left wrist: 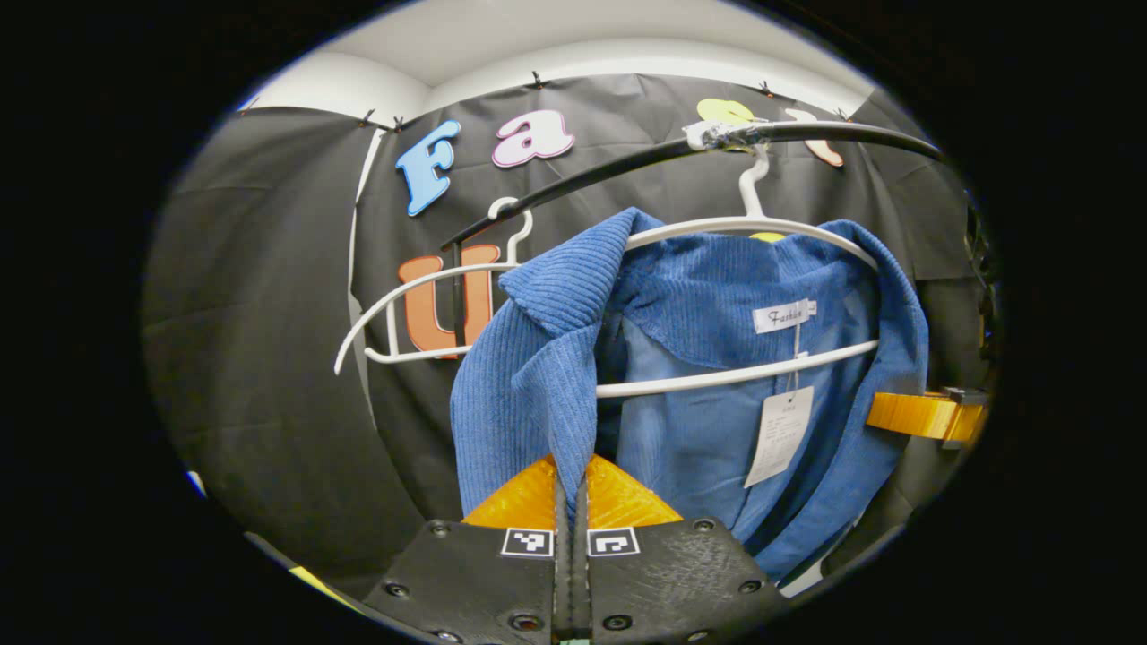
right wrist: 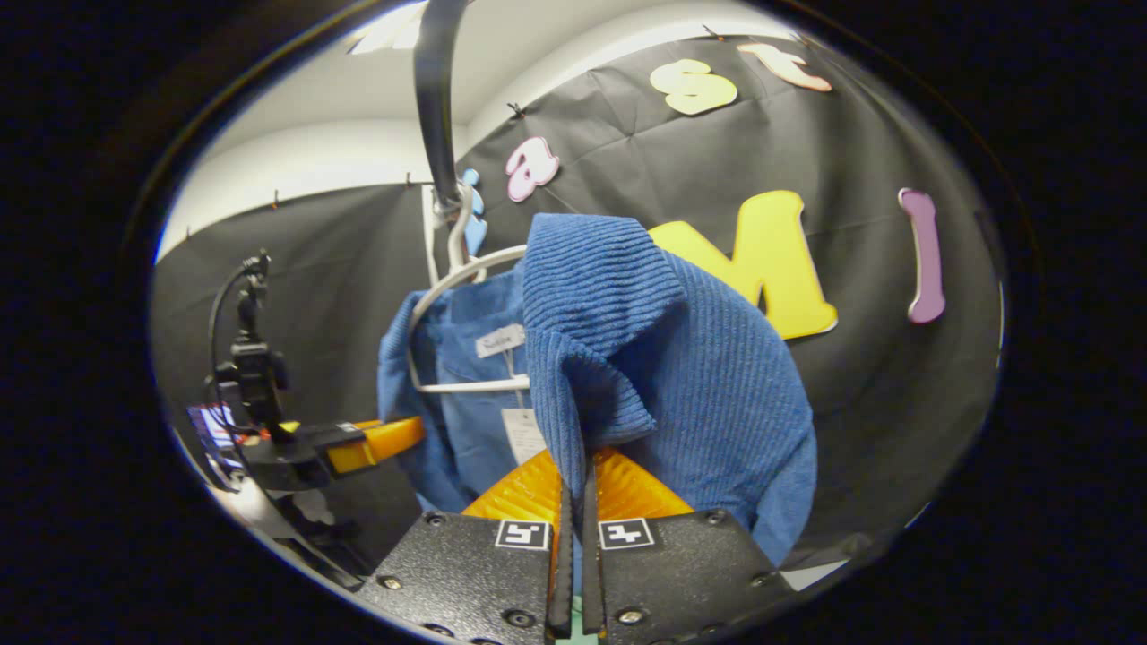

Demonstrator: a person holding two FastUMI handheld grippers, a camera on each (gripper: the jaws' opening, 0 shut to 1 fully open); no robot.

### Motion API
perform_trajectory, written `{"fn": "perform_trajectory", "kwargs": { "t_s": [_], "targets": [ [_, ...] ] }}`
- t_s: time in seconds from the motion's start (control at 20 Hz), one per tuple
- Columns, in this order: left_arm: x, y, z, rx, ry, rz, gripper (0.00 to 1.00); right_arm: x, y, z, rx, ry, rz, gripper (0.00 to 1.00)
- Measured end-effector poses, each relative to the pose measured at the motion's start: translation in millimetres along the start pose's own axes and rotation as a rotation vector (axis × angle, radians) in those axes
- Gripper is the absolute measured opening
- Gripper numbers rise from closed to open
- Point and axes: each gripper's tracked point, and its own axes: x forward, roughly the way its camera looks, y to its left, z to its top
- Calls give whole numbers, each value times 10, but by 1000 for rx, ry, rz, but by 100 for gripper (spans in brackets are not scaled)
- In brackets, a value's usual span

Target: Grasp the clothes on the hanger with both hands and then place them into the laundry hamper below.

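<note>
A blue corduroy jacket hangs on a white hanger from a black rail. My left gripper is shut on the jacket's front edge below the collar, the cloth pinched between its orange fingers. In the right gripper view the same jacket drapes over the hanger, and my right gripper is shut on the other front edge. The right gripper's orange finger pokes out past the jacket's far side, and the left gripper shows beside the jacket at the left.
A second, bare white hanger hangs on the rail to the left of the jacket. A paper tag dangles inside the jacket. A black camera stand rises at the left in the right gripper view.
</note>
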Motion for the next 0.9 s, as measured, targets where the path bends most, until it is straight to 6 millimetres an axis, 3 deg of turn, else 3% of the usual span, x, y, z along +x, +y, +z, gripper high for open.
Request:
{"fn": "perform_trajectory", "kwargs": {
  "t_s": [0.1, 0.15, 0.55, 0.7, 0.85, 0.9],
  "targets": [
    [-44, -59, 112, -14, -39, -55, 3, -30, 33, 21, 55, 4, 85, 6],
    [-67, -47, 175, -24, -55, -65, 0, -58, 50, 34, 85, -2, 115, 6],
    [-109, 397, 887, -157, -192, -51, 3, -252, 122, 591, 397, -128, 338, 6],
    [-57, 601, 1013, -207, -210, -20, 3, -320, -6, 868, 483, -197, 370, 6],
    [-13, 823, 1064, -252, -214, 17, 0, -350, -272, 1074, 574, -272, 345, 6],
    [8, 894, 1061, -265, -212, 24, 4, -359, -388, 1125, 612, -299, 329, 6]
  ]
}}
